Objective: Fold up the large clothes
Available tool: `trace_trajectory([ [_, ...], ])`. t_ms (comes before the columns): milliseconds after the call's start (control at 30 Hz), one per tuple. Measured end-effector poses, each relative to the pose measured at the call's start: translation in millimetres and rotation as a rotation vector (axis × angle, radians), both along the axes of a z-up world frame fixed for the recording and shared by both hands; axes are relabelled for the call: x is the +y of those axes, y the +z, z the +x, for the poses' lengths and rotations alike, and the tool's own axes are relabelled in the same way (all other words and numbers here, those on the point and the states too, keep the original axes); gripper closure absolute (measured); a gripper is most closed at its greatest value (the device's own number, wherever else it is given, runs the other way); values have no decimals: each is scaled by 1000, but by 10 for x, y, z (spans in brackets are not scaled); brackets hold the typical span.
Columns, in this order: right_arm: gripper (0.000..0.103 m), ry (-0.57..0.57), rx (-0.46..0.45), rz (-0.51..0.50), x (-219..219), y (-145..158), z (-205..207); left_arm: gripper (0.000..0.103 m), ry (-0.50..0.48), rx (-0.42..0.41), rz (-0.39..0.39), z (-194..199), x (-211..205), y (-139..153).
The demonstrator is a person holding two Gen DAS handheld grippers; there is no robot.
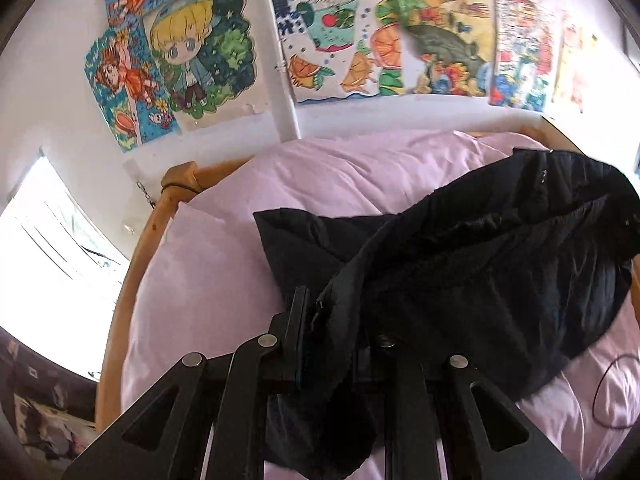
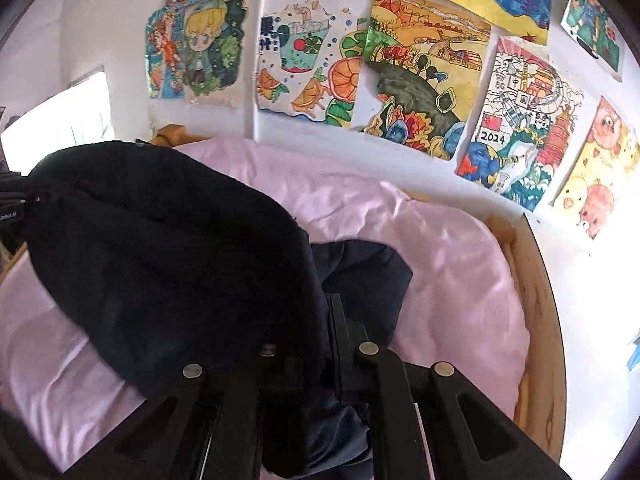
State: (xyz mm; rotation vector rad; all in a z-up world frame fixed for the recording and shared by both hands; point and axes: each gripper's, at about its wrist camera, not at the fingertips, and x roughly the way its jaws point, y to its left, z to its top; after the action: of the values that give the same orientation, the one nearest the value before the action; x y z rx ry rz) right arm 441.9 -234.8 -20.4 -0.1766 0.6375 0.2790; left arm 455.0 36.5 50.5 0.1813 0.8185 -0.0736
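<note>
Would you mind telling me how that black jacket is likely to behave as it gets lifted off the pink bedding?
The black jacket is probably floppy: it sags in a curve away from the left claw. It looks padded, so likely bulky yet fairly light. Loose ends would likely swing; one part trails onto the pink bedding below the right claw.

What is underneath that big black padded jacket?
Pink bedding in a wooden bed frame lies below the black padded jacket. Both grippers lift it; whatever lies beneath its hanging folds is hidden.

Jacket (image 1: 460,264) over bed (image 1: 224,280) — drawings (image 1: 328,52) behind
</note>
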Motion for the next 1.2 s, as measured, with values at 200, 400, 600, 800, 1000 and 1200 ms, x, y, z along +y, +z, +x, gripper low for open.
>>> trace_trajectory([
  [200, 92, -12, -28, -20, 43, -286, 495, 89, 27, 6, -16, 448, 65, -339],
  [400, 91, -37, -59, -30, 46, -553, 761, 89, 21, -3, 20, 671, 35, -531],
  [600, 89, -80, -88, -44, 83, -689, 966, 89, 28, 1, 3, 967, 52, -688],
  [800, 71, -141, -91, -76, 90, -890, 1202, 88, 32, 21, -47, 1203, 91, -929],
  [1000, 42, -230, -76, -38, -54, -993, 1409, 84, 16, 24, -147, 1279, 199, -960],
  [1200, 27, -290, -115, 57, -285, -915, 1340, 78, 36, -4, -324, 1123, 437, -796],
])
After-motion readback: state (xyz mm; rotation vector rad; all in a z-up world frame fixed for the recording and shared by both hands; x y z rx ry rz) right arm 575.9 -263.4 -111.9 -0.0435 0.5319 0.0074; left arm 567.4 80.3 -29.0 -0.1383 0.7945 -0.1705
